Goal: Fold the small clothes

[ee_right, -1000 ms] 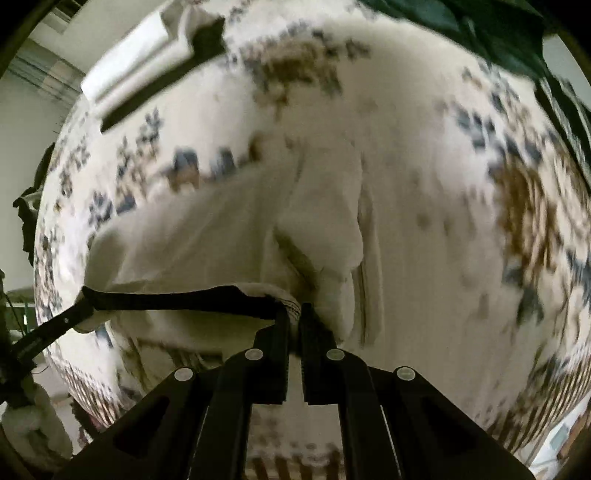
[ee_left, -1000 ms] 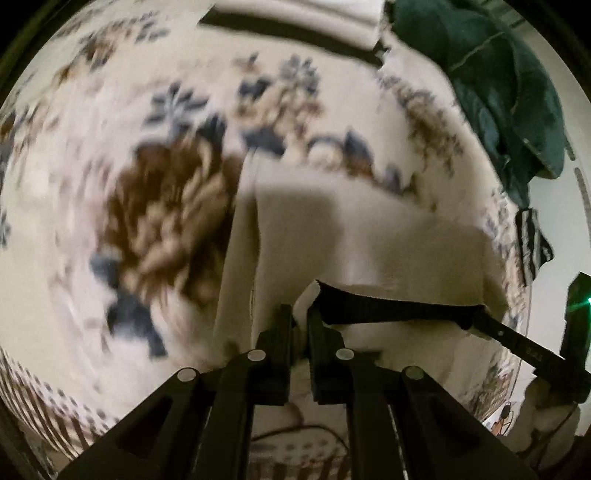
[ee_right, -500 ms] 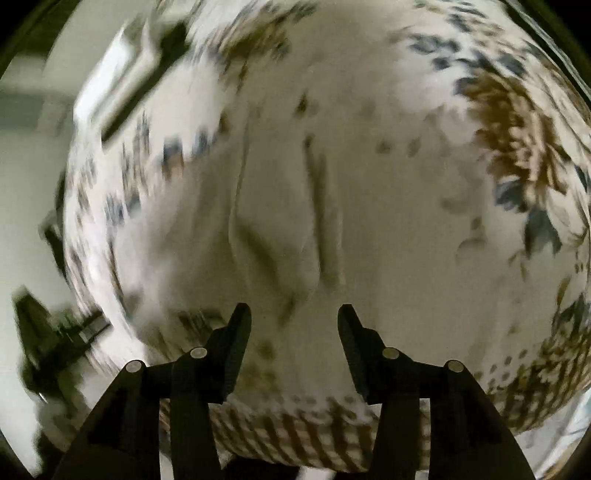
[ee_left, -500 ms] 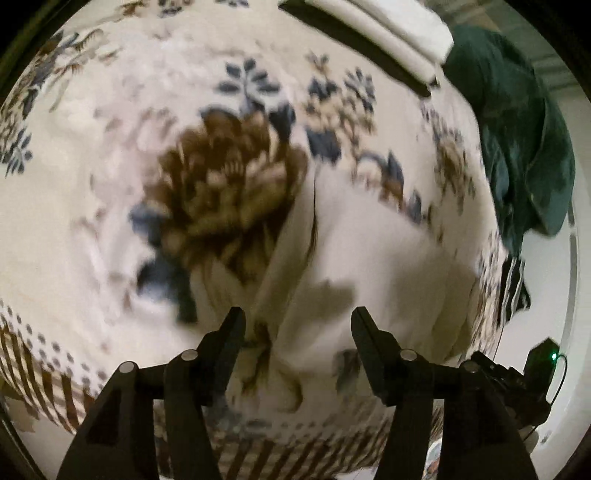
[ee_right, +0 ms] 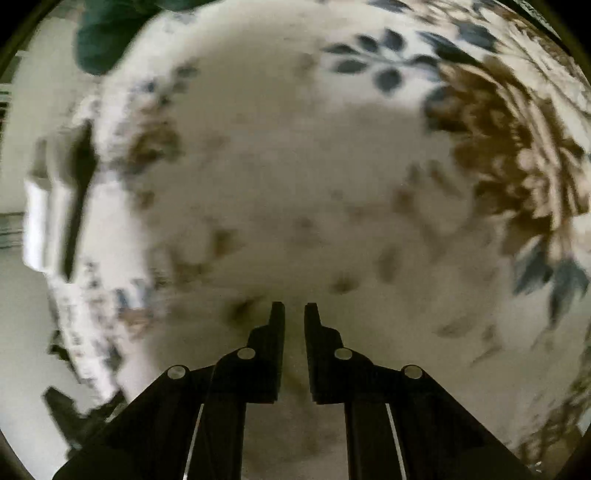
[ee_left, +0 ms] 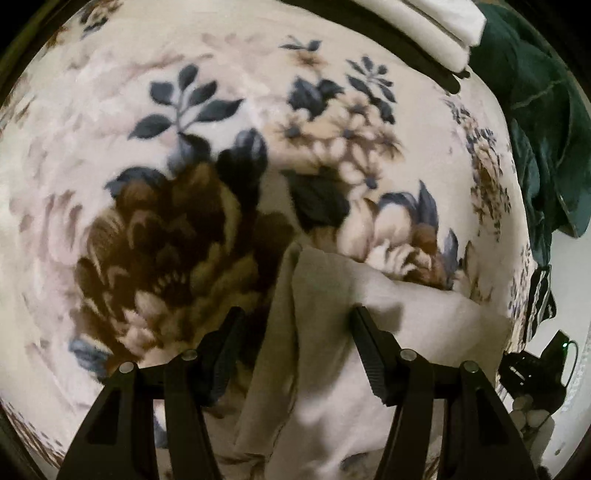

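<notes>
A small cream garment [ee_left: 354,354] lies folded on the floral blanket [ee_left: 177,206] in the lower middle of the left wrist view. My left gripper [ee_left: 295,332] is open and empty, its jaws wide apart above the garment's left fold edge. My right gripper [ee_right: 294,314] shows in the right wrist view with jaws nearly closed, a narrow gap between them and nothing held. It points at bare blanket [ee_right: 295,184]. The garment is not visible in the blurred right wrist view. The right gripper's body [ee_left: 532,369] shows at the left view's right edge.
A stack of white folded cloth [ee_left: 436,26] lies at the blanket's far edge, also in the right wrist view [ee_right: 48,218]. A dark green garment [ee_left: 543,110] lies heaped at the upper right. A striped dark item [ee_left: 539,299] sits by the blanket's right edge.
Both grippers let go of the garment's dark-edged hem and opened. The garment now lies on the blanket. The right gripper has since swung away over bare blanket and narrowed its jaws.
</notes>
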Demonstrator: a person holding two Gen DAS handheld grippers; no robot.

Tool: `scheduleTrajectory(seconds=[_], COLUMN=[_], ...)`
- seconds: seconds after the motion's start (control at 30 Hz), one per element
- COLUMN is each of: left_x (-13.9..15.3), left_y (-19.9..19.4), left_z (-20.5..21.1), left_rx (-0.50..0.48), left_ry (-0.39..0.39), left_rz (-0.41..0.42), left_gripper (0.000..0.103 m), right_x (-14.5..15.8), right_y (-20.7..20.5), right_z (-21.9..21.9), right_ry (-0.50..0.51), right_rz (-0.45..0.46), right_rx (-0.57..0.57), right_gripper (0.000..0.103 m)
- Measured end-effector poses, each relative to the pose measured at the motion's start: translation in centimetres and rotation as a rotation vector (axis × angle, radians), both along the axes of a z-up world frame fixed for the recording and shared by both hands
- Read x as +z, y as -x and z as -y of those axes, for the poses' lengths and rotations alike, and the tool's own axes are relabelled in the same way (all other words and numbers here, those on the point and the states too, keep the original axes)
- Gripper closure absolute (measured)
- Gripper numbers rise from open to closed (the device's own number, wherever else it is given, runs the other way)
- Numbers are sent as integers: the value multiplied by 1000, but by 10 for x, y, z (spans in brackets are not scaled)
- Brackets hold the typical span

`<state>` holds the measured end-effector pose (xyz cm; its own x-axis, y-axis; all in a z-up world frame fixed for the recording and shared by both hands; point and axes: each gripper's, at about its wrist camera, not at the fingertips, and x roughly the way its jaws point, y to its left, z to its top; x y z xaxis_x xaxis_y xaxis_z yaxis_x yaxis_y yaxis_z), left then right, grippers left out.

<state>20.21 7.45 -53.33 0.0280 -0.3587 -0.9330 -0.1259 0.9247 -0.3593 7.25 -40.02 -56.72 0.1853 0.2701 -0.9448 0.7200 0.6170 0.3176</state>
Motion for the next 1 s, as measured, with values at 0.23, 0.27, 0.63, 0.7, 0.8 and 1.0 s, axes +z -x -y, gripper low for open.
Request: scheduleTrajectory(seconds=[0.23, 0.27, 0.63, 0.7, 0.8, 1.0], left_x=[14, 11, 10, 13, 20, 2], left_y=[8, 8, -7, -3, 14, 59], left_z=[-4, -4, -12, -19, -21, 4], left_rx=[5, 11, 33, 39, 39, 0], left_ry=[20, 21, 87, 108, 142, 76], left_rz=[30, 23, 68, 25, 5, -80], left_gripper=[46, 46, 96, 86, 72, 57], right_x=[40, 36, 4, 12, 31, 11], right_y=[-14, -18, -34, -29, -8, 34], right_z=[-14, -19, -31, -24, -20, -41], right_ry=[-120, -133, -74, -104, -130, -205], right_rz=[195, 184, 101, 101, 115, -36], right_rx=[22, 44, 70, 85, 95, 129], right_gripper=[41, 41, 92, 76, 45, 45])
